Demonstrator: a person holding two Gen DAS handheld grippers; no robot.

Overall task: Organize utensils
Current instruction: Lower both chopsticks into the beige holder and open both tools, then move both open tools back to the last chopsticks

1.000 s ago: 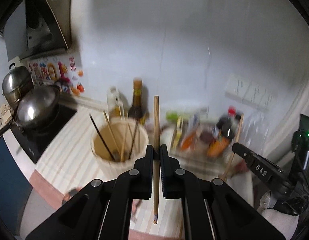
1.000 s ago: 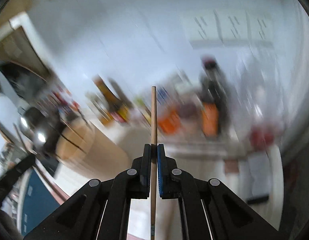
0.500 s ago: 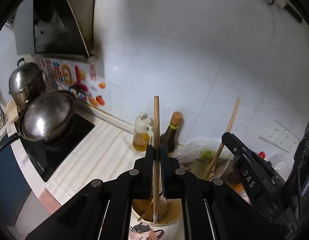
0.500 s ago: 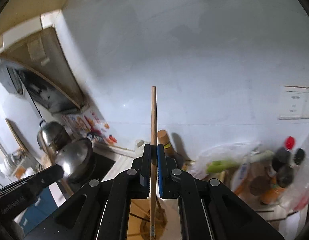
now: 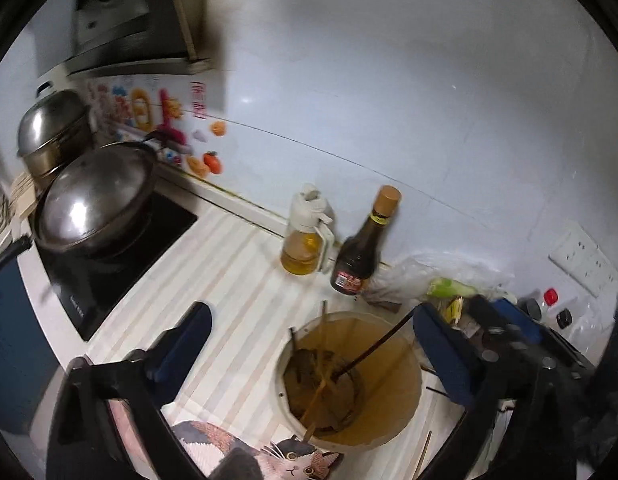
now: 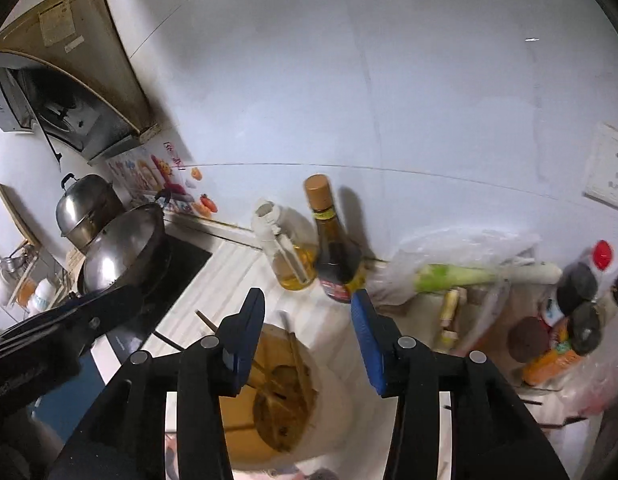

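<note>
A round beige utensil holder [image 5: 393, 400] stands on the striped counter and holds several chopsticks, light wooden ones [image 5: 321, 384] and a dark one [image 5: 373, 350]. My left gripper [image 5: 312, 312] hovers just above it. Its jaws are opening and stand wide apart, with nothing between them. In the right wrist view the same holder [image 6: 349, 420] sits below my right gripper [image 6: 308, 296]. The right jaws are opening too and hold nothing; a wooden chopstick [image 6: 297, 356] leans inside the holder. Each gripper shows at the edge of the other's view.
An oil bottle [image 5: 305, 240] and a dark sauce bottle [image 5: 361, 256] stand by the wall behind the holder. A lidded wok [image 5: 93, 200] sits on the black hob [image 5: 109, 272] at left. A bagged leek [image 6: 461, 276] and condiment bottles [image 6: 569, 320] crowd the right. A cat-print cloth [image 5: 285, 460] lies in front.
Both grippers moved over the holder and went from shut on a wooden chopstick each to open. Neither chopstick is between the jaws any more.
</note>
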